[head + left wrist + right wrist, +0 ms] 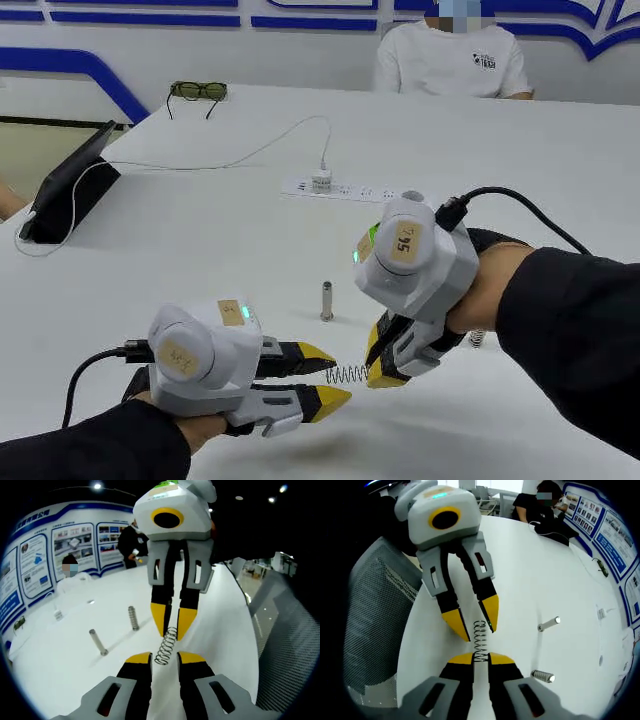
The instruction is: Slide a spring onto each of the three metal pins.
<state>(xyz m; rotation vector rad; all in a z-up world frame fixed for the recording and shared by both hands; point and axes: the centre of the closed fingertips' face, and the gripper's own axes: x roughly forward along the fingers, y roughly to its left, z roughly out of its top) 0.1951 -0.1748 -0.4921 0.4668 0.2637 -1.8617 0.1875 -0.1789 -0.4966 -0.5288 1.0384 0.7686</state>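
Note:
A small steel spring hangs level just above the white table. My right gripper is shut on one end of it, seen pinched between its own yellow tips in the right gripper view. My left gripper is open, its tips on either side of the spring's other end without closing. A bare metal pin stands upright just beyond the grippers. A second pin wears a spring and is partly hidden behind my right wrist in the head view.
A white power strip with a plugged charger and cable lies mid-table. A black tablet leans at the left edge, glasses lie far back. A person in a white shirt sits opposite. A mesh chair stands beside the table.

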